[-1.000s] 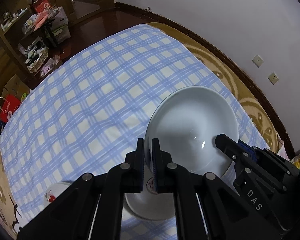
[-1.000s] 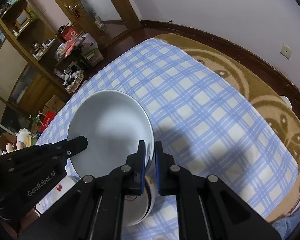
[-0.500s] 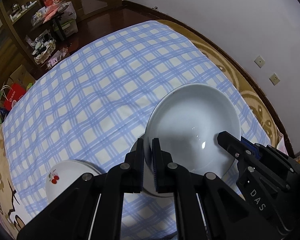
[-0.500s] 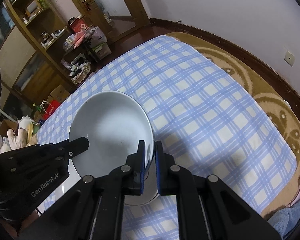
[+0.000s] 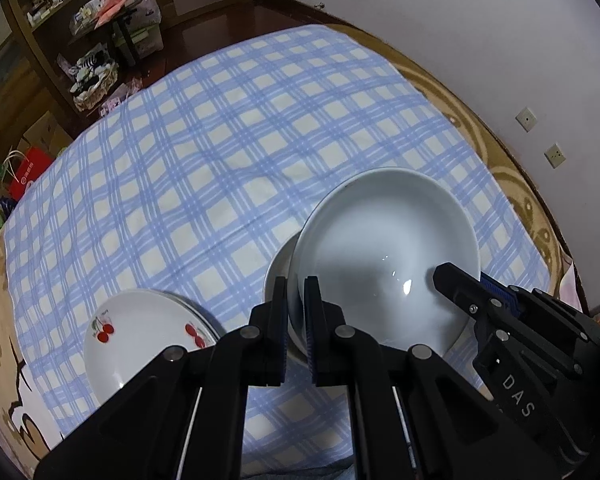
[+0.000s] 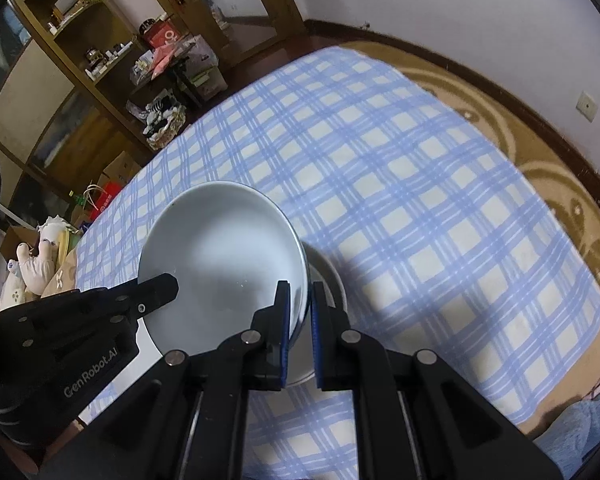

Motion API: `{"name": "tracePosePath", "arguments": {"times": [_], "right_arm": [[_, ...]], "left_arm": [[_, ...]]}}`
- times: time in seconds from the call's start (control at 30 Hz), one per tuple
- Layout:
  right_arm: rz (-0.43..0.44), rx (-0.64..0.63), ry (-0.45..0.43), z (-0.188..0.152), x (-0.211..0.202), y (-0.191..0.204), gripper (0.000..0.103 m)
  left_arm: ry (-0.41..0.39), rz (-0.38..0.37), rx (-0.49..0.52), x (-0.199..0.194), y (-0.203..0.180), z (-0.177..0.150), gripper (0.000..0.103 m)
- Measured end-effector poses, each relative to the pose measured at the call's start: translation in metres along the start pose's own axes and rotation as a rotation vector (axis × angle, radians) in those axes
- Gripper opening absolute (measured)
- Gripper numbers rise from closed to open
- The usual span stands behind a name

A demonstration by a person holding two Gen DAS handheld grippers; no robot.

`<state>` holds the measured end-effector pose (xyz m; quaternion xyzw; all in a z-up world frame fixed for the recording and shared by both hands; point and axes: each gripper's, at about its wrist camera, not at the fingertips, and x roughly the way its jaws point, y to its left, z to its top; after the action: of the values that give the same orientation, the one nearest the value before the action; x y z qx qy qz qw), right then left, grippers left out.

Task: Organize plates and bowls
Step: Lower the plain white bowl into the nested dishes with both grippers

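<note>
White bowl tilted, opening up, rim between both jaws

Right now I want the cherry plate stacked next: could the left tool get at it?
Probably not yet. The left tool is shut on the white bowl, as is the right tool. The cherry plate lies uncovered beside it.

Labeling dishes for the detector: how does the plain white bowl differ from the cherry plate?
The plain white bowl is deep and unpatterned; the cherry plate is shallow with red cherry prints. The bowl is held tilted above the checked cloth, pinched by the left claw and right claw; the plate lies on the cloth, ungripped. Both are white and round.
</note>
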<state>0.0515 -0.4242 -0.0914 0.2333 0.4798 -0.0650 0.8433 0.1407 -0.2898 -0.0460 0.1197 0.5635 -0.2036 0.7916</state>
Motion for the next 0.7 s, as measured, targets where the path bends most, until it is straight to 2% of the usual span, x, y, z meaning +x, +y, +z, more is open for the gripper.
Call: {"name": "tracePosePath", "arguments": {"times": [0.7], "right_arm": [[-0.050, -0.031, 0.133, -0.007, 0.046, -0.001, 0.010]], "left_arm": [[0.104, 0.013, -0.041, 0.045, 0.006, -0.020, 0.009]]}}
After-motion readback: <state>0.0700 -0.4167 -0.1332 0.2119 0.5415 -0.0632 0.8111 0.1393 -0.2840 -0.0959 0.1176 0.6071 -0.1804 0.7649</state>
